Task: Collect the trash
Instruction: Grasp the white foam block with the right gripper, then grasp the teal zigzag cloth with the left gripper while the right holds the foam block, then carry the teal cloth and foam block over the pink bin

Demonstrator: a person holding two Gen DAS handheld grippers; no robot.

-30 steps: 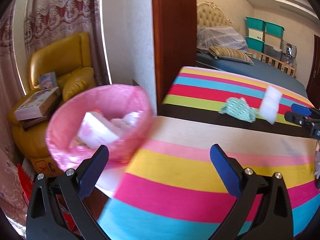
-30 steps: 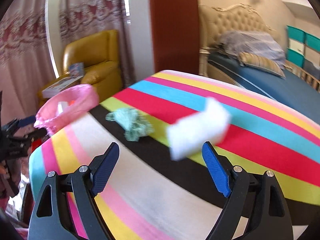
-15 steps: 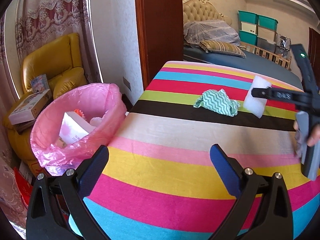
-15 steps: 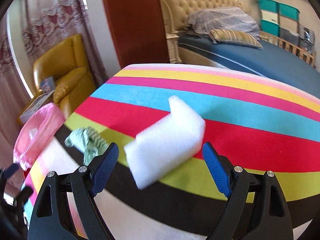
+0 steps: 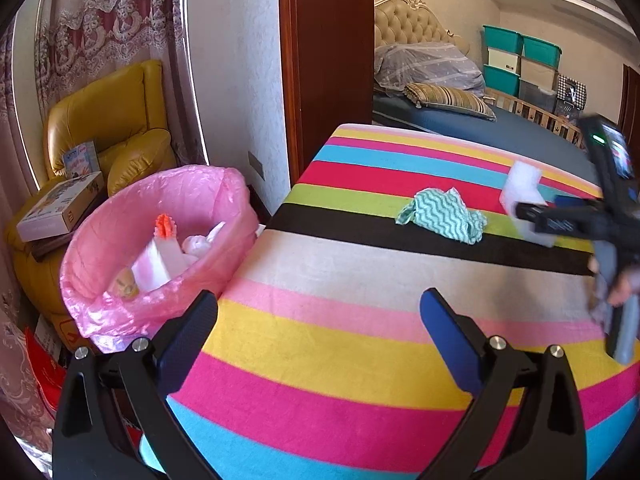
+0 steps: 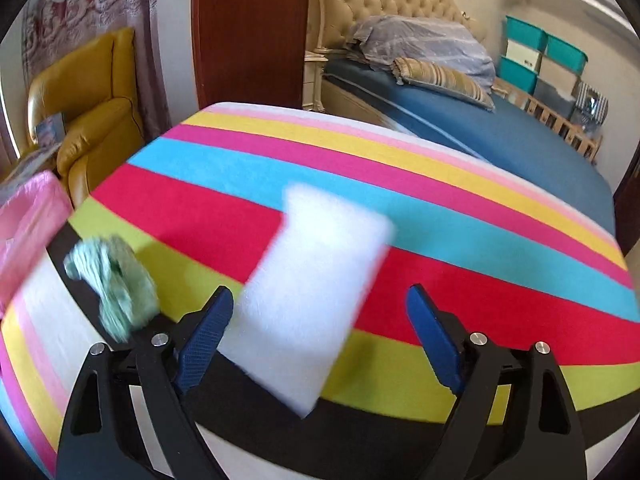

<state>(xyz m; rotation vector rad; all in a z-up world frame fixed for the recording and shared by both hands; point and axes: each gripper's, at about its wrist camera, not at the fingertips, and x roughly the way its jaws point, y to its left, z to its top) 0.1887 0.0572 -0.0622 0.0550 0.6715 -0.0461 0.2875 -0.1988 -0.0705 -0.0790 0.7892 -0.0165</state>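
Note:
A white foam block [image 6: 316,292] lies on the striped cloth, between the spread fingers of my open right gripper [image 6: 320,332], which does not clasp it. The same foam block [image 5: 522,188] shows in the left wrist view, partly hidden behind the right gripper [image 5: 560,220]. A crumpled green zigzag cloth [image 5: 442,216] lies left of it, blurred as the green cloth [image 6: 114,284] in the right wrist view. My left gripper [image 5: 316,328] hangs open and empty over the near stripes. A pink-lined trash bin [image 5: 160,248] holding several scraps stands off the table's left edge.
The striped table [image 5: 340,360] fills the foreground. A yellow armchair [image 5: 108,132] with boxes sits behind the bin. A dark wooden door frame [image 5: 328,60] and a bed [image 6: 500,132] lie beyond the table's far edge. Teal storage boxes [image 5: 520,60] stand at the back right.
The right gripper has closed in on the foam block, which now fills the gap between its fingers. The left gripper has drawn back from the bin toward the table.

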